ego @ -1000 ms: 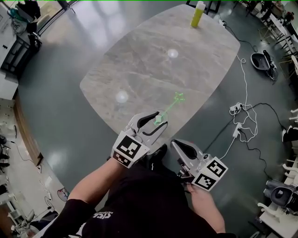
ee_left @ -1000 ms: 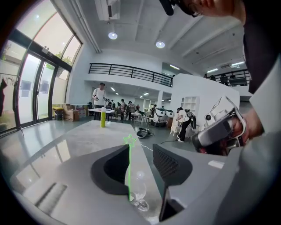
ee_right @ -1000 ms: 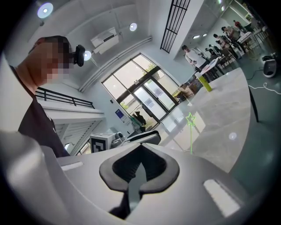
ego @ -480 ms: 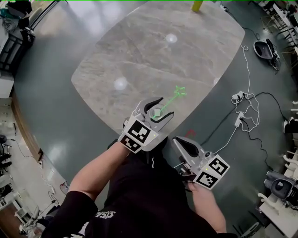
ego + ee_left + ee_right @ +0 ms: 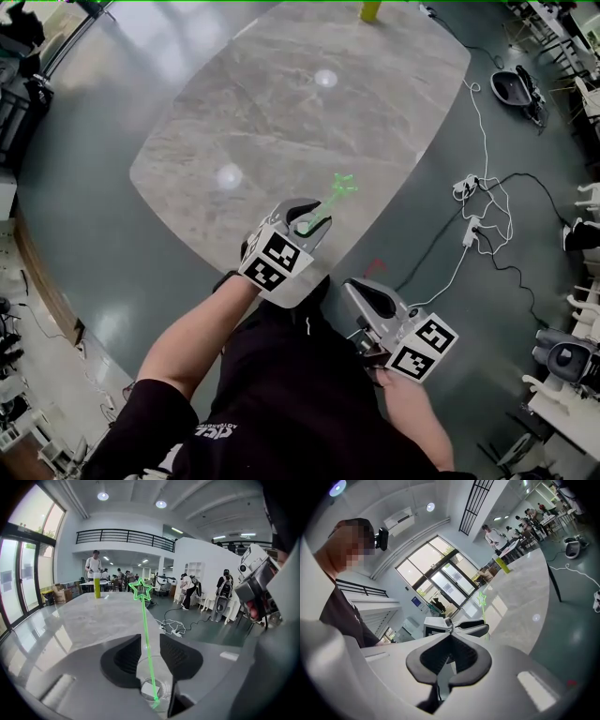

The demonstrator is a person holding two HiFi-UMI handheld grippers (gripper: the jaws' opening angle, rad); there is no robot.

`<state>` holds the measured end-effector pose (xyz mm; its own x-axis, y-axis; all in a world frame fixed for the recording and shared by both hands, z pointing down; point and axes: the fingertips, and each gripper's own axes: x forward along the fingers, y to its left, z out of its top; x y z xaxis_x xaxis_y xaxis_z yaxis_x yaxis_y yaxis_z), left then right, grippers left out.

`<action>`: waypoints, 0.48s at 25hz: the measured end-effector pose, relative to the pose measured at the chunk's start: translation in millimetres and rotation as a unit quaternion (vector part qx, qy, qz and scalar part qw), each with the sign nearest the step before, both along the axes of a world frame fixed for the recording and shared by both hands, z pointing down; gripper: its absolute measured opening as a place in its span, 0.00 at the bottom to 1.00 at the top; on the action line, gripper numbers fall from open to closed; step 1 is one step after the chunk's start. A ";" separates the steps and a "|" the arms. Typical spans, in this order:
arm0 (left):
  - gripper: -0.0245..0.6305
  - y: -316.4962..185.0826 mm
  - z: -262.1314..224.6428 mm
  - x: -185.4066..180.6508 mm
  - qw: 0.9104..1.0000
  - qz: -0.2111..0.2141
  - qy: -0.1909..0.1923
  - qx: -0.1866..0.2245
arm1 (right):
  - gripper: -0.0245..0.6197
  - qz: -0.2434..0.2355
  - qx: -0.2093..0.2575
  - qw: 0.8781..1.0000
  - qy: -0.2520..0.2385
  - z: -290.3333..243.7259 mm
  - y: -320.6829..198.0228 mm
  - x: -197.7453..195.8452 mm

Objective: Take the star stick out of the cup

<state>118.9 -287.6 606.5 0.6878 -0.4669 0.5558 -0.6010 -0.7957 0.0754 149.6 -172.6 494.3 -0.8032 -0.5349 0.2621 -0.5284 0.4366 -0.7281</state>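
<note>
A green star stick (image 5: 146, 639) leans in a clear cup (image 5: 161, 686) at the table's near edge, its star (image 5: 141, 590) up above my jaws. My left gripper (image 5: 150, 651) points down over the cup with the stick's shaft between its jaws. The jaws have just been closing, but a gap still shows beside the shaft, so the gripper is open. In the head view the star (image 5: 342, 183) pokes out past the left gripper (image 5: 307, 217), which hides the cup. My right gripper (image 5: 366, 295) hangs off the table beside my body, shut on nothing.
The grey marble table (image 5: 281, 103) stretches away, with a yellow-green bottle (image 5: 371, 9) at its far end. White cables and a power strip (image 5: 473, 211) lie on the floor to the right. People stand far back in the hall (image 5: 93, 566).
My left gripper has come down over the cup, and its jaws, spread wide half a second ago, now stand narrower around the stick. The right gripper has hardly moved.
</note>
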 end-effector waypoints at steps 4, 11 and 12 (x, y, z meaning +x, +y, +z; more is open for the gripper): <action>0.15 -2.7 2.9 2.3 1.000 0.008 -0.005 0.001 | 0.06 0.004 0.009 1.000 0.001 -8.1 -1.9 -0.5; 0.06 -6.1 4.6 -6.2 1.000 0.005 -0.011 -0.012 | 0.06 -0.013 0.047 0.998 0.050 -22.3 -2.2 -9.6; 0.06 -6.8 2.7 -6.8 1.000 0.003 -0.009 -0.011 | 0.06 -0.016 0.051 0.997 0.054 -24.5 -2.2 -11.0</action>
